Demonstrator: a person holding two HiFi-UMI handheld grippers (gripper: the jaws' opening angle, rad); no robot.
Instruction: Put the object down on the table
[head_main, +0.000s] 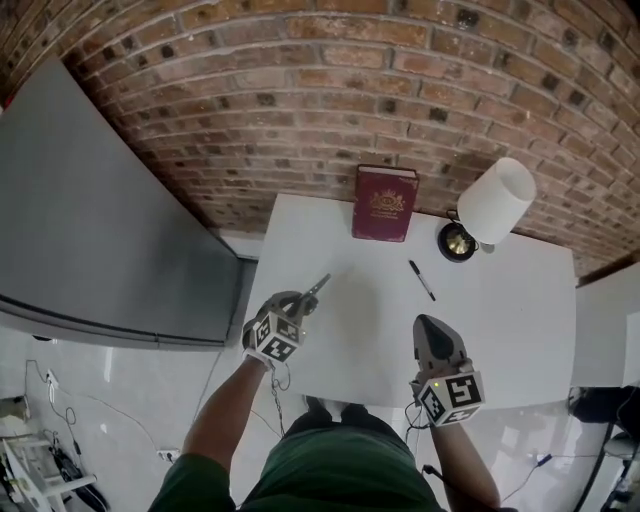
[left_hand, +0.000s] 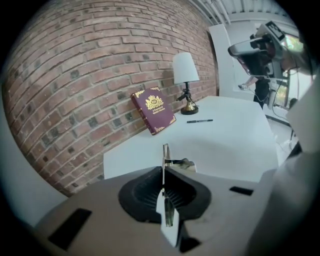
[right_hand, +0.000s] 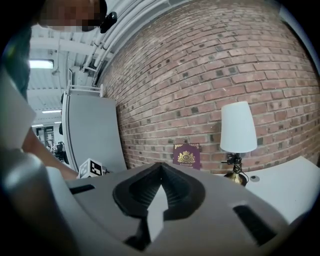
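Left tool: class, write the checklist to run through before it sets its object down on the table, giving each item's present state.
1. Left tool shut on the thin metal object: ok.
2. Table bare ahead of it: ok.
3. Book, pen and lamp stand well away: ok.
4. Right tool shut, empty, off to the side: ok.
5. Object's height over the table: cannot tell.

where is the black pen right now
In the head view the black pen lies on the white table, right of centre, between the lamp and the right tool.
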